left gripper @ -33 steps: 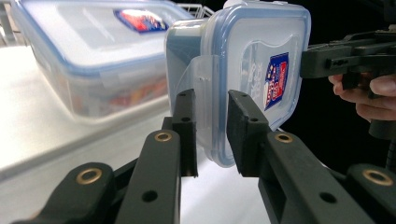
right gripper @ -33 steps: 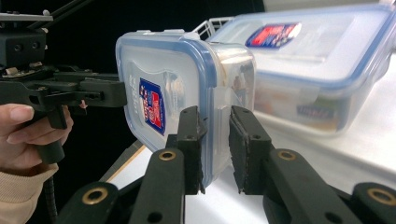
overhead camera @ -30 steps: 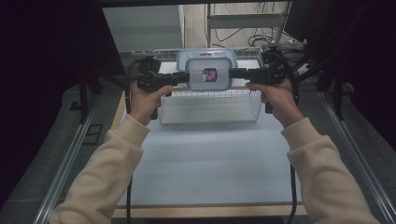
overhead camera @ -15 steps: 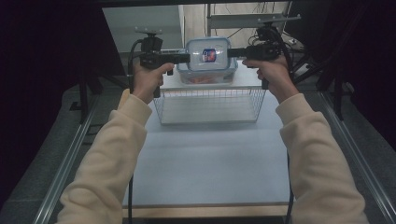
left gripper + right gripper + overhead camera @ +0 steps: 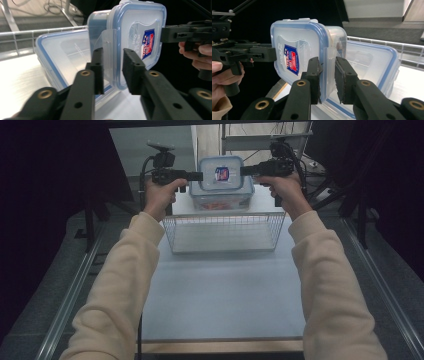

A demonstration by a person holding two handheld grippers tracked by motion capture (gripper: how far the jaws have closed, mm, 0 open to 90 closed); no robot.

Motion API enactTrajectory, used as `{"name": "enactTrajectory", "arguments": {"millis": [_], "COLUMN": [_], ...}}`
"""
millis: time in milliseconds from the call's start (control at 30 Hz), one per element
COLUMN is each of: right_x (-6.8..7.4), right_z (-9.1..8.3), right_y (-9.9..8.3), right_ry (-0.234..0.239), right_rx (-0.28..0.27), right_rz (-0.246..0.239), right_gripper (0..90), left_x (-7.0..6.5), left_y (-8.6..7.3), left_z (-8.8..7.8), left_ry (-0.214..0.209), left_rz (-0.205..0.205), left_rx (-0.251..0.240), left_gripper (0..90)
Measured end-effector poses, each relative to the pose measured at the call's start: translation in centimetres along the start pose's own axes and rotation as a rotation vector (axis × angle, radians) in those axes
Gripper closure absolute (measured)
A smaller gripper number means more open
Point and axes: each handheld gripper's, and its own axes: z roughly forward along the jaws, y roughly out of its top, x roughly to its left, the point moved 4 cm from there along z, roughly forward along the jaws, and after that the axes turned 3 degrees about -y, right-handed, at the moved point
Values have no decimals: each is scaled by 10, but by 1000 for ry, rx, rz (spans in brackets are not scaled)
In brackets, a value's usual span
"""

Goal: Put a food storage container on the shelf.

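Box [image 5: 222,182] up in the air over the far edge of the tabletop [image 5: 225,290], just past the wire basket [image 5: 225,215]. Held from both ends: left gripper [image 5: 197,176] on one end, right gripper [image 5: 245,170] on the other. Nothing under it to catch it. Could fall with one weak grip.

From the left gripper view: jaws on each side of the clear lid flap [image 5: 110,50], just been opening a little, seem to press it still. Only a thin, bendy bit to hold. Could slide out and tip that end down onto the second box [image 5: 62,55] lying below.

From the right gripper view: jaws clamped on the blue lid edge, close together. Small bite, near the rim only. Could twist loose with a quick swing. Might pop the lid open too and spill what is inside.
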Motion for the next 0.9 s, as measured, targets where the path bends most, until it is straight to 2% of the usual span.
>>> {"name": "enactTrajectory", "arguments": {"millis": [67, 133, 233, 333, 533, 633, 800, 900], "right_x": [-2, -5, -7, -9, -17, -20, -21, -21], "right_z": [3, 5, 10, 13, 20, 22, 23, 22], "right_y": [2, 4, 5, 7, 5, 5, 3, 3], "right_ry": [-9, -14, 7, 11, 29, 35, 44, 43], "right_rx": [4, 0, 14, 10, 20, 17, 20, 17], "right_rz": [13, 29, 58, 82, 131, 150, 175, 181], "right_gripper": [727, 717, 664, 643, 593, 574, 541, 528], "left_x": [-1, 1, 5, 10, 18, 23, 25, 25], "left_y": [3, 5, 7, 9, 8, 7, 8, 7], "left_z": [2, 4, 8, 10, 16, 17, 19, 20], "left_ry": [9, 4, -7, -31, -52, -90, -98, -94], "left_rz": [-4, -25, -55, -91, -136, -164, -171, -154], "left_rx": [1, -6, -13, -20, -37, -44, -59, -52], "left_gripper": [679, 676, 659, 649, 601, 581, 522, 486]}}
